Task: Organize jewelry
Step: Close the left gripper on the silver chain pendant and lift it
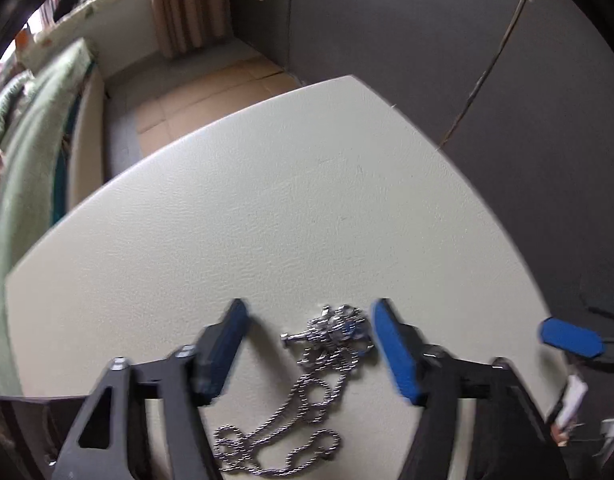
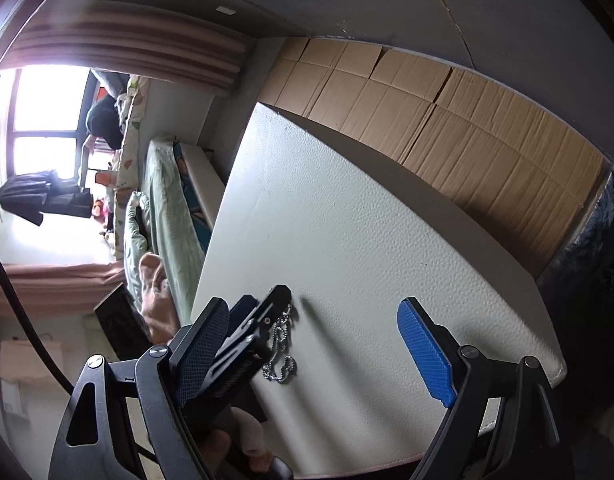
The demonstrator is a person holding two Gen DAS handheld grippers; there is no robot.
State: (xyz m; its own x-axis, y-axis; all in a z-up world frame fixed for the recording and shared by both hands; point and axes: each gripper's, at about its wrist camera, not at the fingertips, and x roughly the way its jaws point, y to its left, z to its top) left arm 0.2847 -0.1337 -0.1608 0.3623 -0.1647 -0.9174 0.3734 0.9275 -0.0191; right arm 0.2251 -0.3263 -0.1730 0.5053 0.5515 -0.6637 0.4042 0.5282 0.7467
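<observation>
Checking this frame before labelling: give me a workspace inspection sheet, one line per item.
Surface: white textured table top, mostly bare.
Job's things: one silver ball chain with a pendant cluster at its far end, lying loose in loops on the table; no box or tray seen.
Clutter: nothing seen on the table.
Grippers: left gripper open, blue pads either side of the pendant cluster, not closed on it; right gripper open, holding nothing, off to the chain's side.
Cables: thin cord running along the dark wall; dark cable at the right wrist view's edge.
Surroundings: flattened cardboard on the floor, bed with green bedding, curtain, bright window.
</observation>
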